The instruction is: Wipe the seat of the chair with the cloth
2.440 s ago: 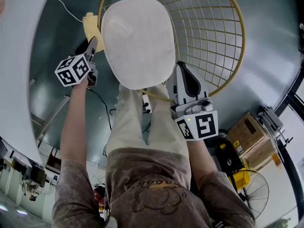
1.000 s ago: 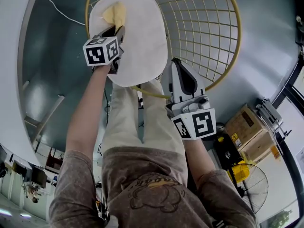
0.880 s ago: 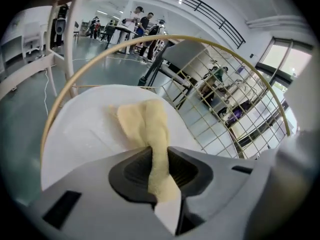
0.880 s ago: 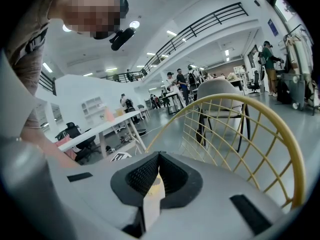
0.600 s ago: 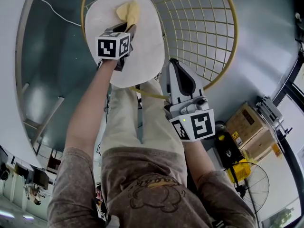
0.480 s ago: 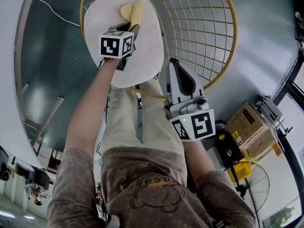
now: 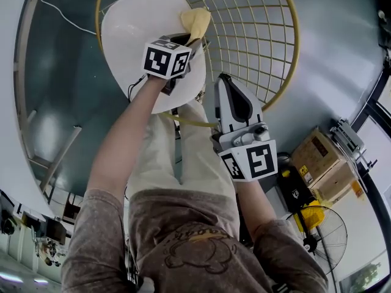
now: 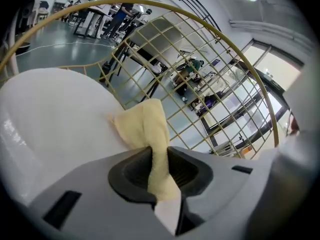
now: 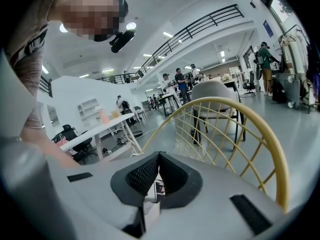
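over the grey floor (image 7: 67, 96), our left gripper (image 7: 190, 39) pinches the yellow cloth (image 7: 197, 21) on the white seat (image 7: 131, 35), at its edge; our right gripper (image 7: 225, 83) hangs beside the seat, jaws closed, empty.

Two grippers: left gripper (image 7: 192, 39), right gripper (image 7: 222, 79); one chair (image 7: 131, 41); one cloth (image 7: 197, 21).

Pale yellow cloth (image 7: 197, 22) bunched, at far right edge of white oval chair seat (image 7: 131, 35)
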Action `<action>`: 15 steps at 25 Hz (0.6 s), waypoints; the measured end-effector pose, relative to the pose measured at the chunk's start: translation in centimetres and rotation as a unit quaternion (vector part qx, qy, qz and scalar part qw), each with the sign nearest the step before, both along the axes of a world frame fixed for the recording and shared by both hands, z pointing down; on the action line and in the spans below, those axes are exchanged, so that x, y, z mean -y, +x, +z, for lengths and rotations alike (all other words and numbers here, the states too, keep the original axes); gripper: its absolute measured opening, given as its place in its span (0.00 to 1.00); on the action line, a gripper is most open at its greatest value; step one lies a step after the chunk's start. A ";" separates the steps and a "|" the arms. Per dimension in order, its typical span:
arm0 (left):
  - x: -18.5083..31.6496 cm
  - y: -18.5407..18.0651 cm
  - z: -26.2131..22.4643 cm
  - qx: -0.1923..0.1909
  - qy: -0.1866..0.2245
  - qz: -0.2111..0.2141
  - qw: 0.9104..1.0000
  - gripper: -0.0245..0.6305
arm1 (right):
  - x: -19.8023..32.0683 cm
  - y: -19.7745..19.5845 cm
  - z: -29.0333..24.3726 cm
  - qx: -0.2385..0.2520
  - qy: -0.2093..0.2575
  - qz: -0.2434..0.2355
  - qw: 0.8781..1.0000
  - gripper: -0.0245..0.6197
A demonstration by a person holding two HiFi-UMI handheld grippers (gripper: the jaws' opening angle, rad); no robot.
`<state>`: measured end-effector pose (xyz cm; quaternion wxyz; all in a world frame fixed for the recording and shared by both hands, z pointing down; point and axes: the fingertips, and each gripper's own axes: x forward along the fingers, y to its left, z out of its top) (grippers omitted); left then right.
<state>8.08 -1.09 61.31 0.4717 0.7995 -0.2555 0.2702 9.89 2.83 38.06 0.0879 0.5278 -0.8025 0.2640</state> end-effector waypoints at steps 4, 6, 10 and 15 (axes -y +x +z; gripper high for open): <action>-1.4 -0.1 -0.9 -0.013 -0.002 -0.007 1.000 0.18 | -1.3 -0.1 -0.1 0.000 0.002 -0.003 1.000 0.07; -0.6 -1.3 -1.5 -0.020 -0.002 -0.011 1.000 0.18 | -0.5 -0.6 0.0 0.001 0.001 -0.002 1.000 0.07; 0.2 -2.9 -3.0 -0.018 0.021 -0.007 1.000 0.18 | 0.3 -0.1 0.3 0.003 -0.002 0.002 1.000 0.07; -1.5 -7.7 -3.1 0.003 0.022 -0.025 0.999 0.18 | -0.1 -0.7 0.3 0.006 -0.001 -0.008 1.000 0.07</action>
